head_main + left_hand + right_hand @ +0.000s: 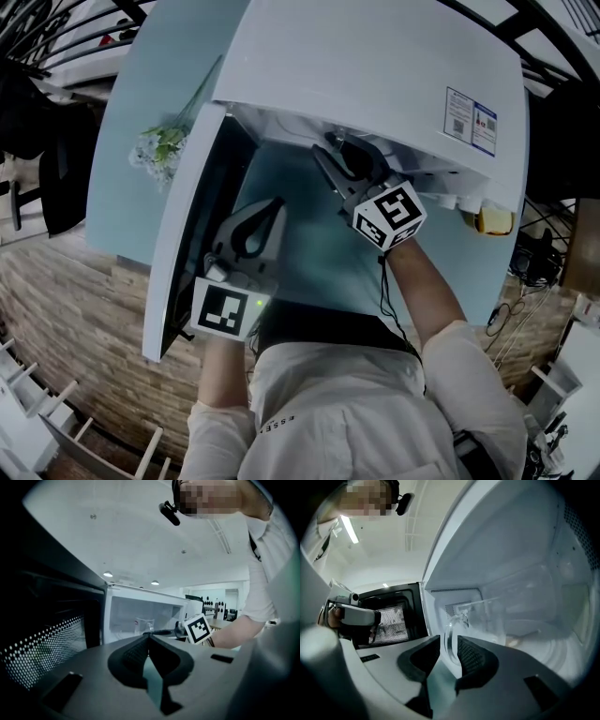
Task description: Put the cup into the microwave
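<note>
Sitting inside microwave [375, 66] — cup [497, 620], seemingly empty.

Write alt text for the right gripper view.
The right gripper reaches into an open white microwave, its jaws apart on either side of the handle of a clear glass cup. The cup stands inside the cavity, and the microwave's dark, perforated door stands open at the left.

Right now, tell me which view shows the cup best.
Right gripper view: the cup fills the middle, inside the microwave. Left gripper view shows it small, distant; head view hides it under the microwave's top.
</note>
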Action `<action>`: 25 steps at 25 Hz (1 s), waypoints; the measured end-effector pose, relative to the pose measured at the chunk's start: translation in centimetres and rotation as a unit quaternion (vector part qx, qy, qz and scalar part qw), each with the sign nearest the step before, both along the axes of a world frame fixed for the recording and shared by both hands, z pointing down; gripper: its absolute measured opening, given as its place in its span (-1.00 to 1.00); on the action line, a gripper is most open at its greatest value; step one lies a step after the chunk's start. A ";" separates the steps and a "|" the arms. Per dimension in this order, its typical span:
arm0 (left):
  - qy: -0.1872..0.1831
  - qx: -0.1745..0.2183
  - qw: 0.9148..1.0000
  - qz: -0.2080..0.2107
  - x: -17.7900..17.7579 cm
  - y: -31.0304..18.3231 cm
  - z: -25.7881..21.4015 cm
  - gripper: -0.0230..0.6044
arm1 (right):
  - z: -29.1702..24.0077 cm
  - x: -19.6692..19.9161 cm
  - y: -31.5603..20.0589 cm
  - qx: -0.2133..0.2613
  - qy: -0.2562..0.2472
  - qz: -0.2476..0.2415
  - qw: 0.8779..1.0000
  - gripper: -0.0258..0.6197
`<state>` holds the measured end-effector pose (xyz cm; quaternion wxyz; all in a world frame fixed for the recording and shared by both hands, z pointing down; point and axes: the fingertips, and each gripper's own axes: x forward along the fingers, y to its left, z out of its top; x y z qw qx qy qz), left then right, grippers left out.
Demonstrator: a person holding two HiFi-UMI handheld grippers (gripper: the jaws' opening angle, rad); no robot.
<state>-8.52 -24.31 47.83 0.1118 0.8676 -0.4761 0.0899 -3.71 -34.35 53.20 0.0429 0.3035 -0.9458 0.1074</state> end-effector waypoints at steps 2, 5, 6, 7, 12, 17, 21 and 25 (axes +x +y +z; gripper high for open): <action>0.001 0.000 1.000 0.002 0.1 0.0 -0.2 -0.92 | -0.6 0.4 0.2 0.002 0.000 0.007 1.000 -0.59; -0.001 0.002 1.000 0.005 0.3 -0.1 -0.8 -0.92 | -1.2 1.3 0.4 -0.002 -0.001 0.026 1.000 -0.55; -0.001 0.005 1.000 0.005 0.3 -0.1 -1.1 -0.92 | -1.3 1.7 0.6 -0.005 0.001 0.034 0.999 -0.52; -0.002 0.007 1.000 0.006 0.3 0.0 -1.5 -0.92 | -1.4 2.0 0.8 -0.007 0.002 0.042 0.999 -0.52; -0.004 0.023 1.000 0.012 0.6 0.2 -3.7 -0.92 | -4.1 3.7 2.4 0.001 -0.005 0.072 0.997 -0.51; -0.005 0.043 0.999 0.021 1.4 0.5 -6.7 -0.92 | -7.9 4.7 4.7 0.015 -0.004 0.079 0.997 -0.51; -0.008 0.045 0.998 0.032 2.1 1.0 -8.7 -0.92 | -11.4 5.7 6.9 0.007 -0.032 0.083 0.996 -0.56; -0.015 0.055 0.998 0.037 2.6 1.4 -10.8 -0.92 | -14.4 7.2 8.1 0.019 -0.042 0.098 0.994 -0.83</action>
